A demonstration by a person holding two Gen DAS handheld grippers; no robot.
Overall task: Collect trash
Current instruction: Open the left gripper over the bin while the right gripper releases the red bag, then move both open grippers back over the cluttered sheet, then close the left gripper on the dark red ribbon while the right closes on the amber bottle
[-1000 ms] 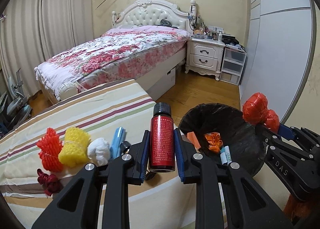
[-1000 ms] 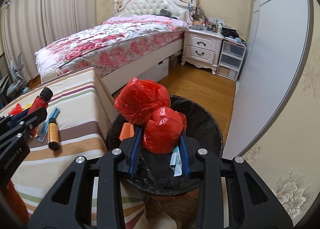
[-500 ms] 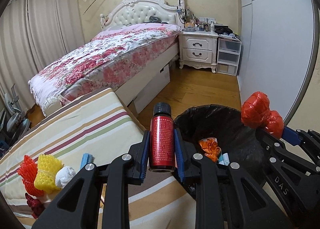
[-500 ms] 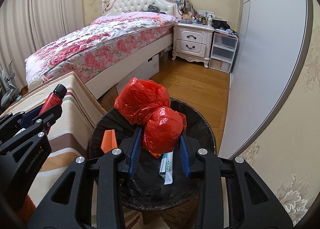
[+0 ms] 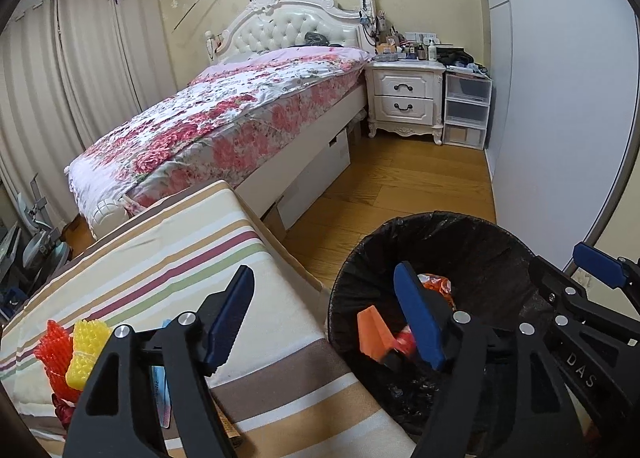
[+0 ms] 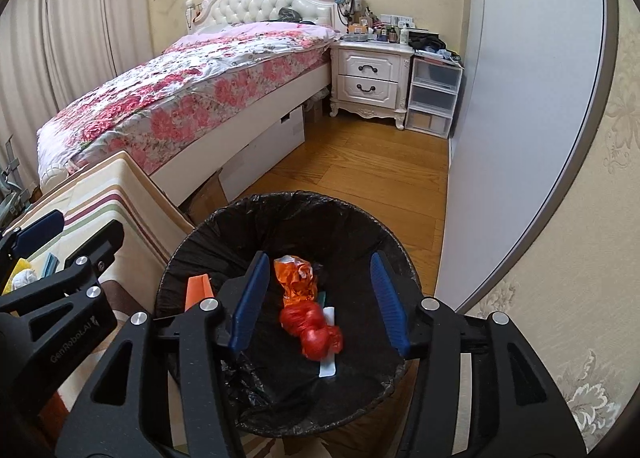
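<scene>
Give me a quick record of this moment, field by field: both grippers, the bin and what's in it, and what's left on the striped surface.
left gripper: open, holding nothing, over the gap between striped surface and bin
right gripper: open, holding nothing, above the bin
trash bin: black liner, on the wood floor beside the striped surface
in bin: red plastic bag, orange wrapper, orange card, white tube partly under the bag
striped surface: red foam net, yellow foam net, a blue item partly hidden by the left gripper
</scene>
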